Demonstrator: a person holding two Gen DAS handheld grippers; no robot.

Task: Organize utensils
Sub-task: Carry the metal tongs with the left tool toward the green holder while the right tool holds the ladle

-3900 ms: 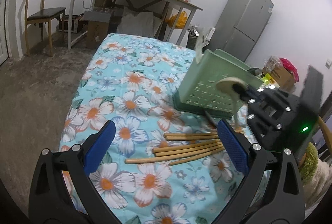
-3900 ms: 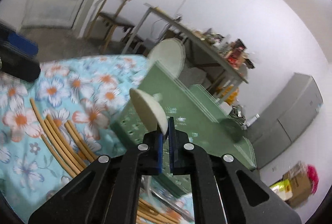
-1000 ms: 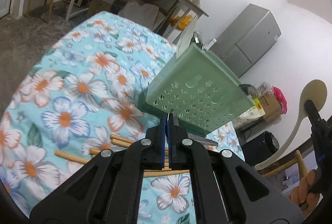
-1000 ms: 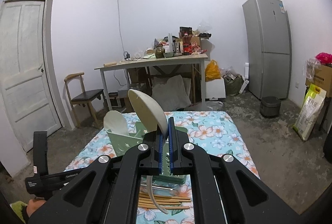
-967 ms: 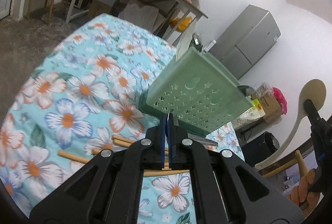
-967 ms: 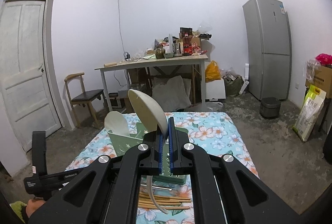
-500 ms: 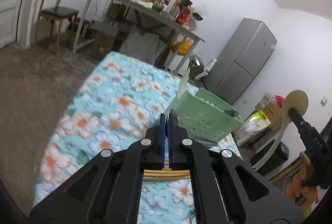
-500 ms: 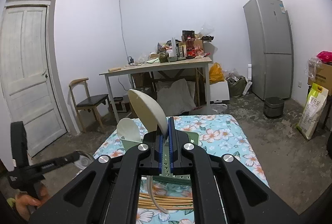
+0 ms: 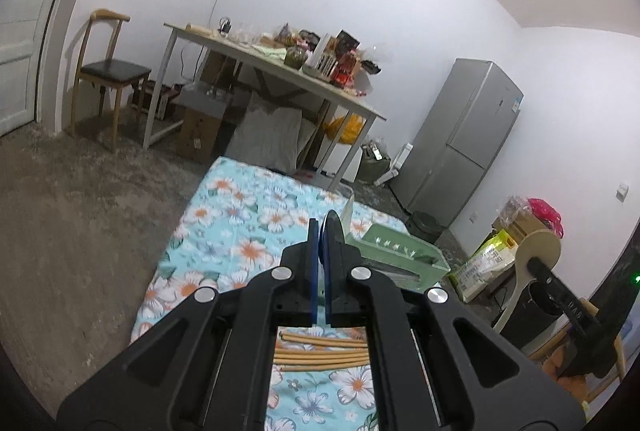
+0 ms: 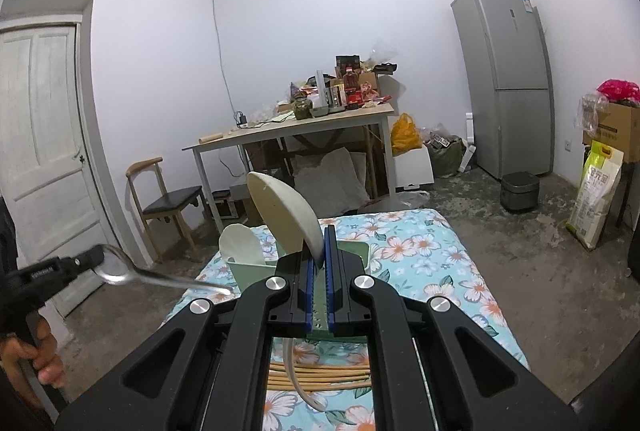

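Observation:
My right gripper (image 10: 319, 251) is shut on a cream plastic ladle (image 10: 284, 215), bowl up, handle hanging below; it also shows at the right of the left wrist view (image 9: 536, 255). My left gripper (image 9: 320, 247) is shut on a metal spoon (image 10: 152, 277), which shows in the right wrist view held high at the left. The green perforated utensil basket (image 9: 400, 251) stands on the floral table (image 9: 240, 215) with a white spoon (image 10: 240, 245) standing in it. Several wooden chopsticks (image 10: 320, 377) lie on the cloth in front of the basket, below both grippers.
A cluttered desk (image 9: 276, 67), a chair (image 9: 108, 71) and a grey fridge (image 10: 504, 79) stand beyond the table. A rice cooker (image 10: 520, 191) and bags sit on the floor at the right. A door (image 10: 44, 135) is at the left.
My left gripper closed on the metal spoon at the chopstick pile and rose up and back from the table. My right gripper lifted away with the ladle and holds steady.

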